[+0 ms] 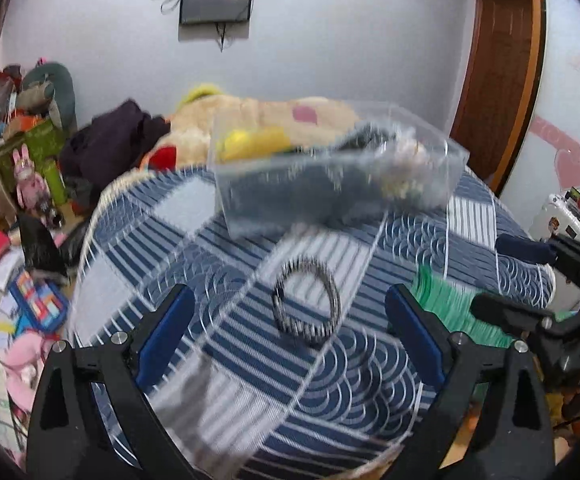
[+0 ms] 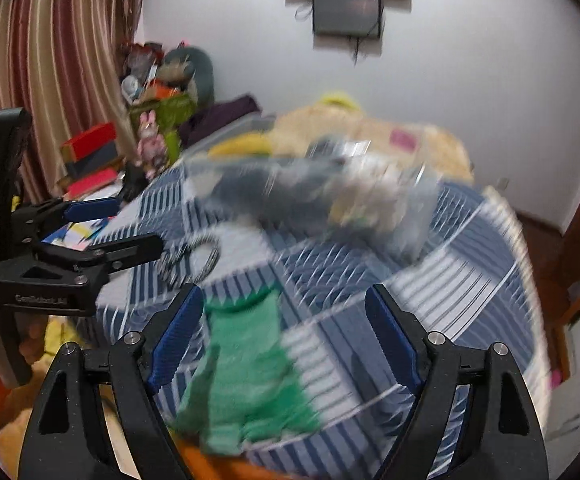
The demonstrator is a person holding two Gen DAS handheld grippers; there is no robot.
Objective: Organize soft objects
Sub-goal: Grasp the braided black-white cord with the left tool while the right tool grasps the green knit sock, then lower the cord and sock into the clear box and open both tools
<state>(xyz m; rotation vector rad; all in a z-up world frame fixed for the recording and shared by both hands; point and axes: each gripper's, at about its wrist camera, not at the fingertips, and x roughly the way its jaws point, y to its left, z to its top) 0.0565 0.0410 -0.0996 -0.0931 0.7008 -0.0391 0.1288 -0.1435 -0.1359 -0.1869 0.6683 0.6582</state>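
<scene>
A black-and-white striped hair scrunchie [image 1: 306,300] lies on the blue striped bed cover [image 1: 218,272], just ahead of my open, empty left gripper [image 1: 290,322]. It also shows in the right wrist view [image 2: 190,258]. A green knitted glove [image 2: 246,372] lies at the bed's near edge, between the fingers of my open, empty right gripper [image 2: 284,330]; it also shows in the left wrist view [image 1: 450,300]. A clear plastic box [image 1: 330,168] with several soft items, yellow and dark ones among them, stands farther back on the bed [image 2: 314,196].
A large beige plush toy [image 1: 258,120] and dark clothing [image 1: 110,140] lie behind the box. Clutter of books and toys [image 1: 18,280] covers the floor at left. A striped curtain [image 2: 50,60] hangs left. A wooden door frame [image 1: 506,60] stands right.
</scene>
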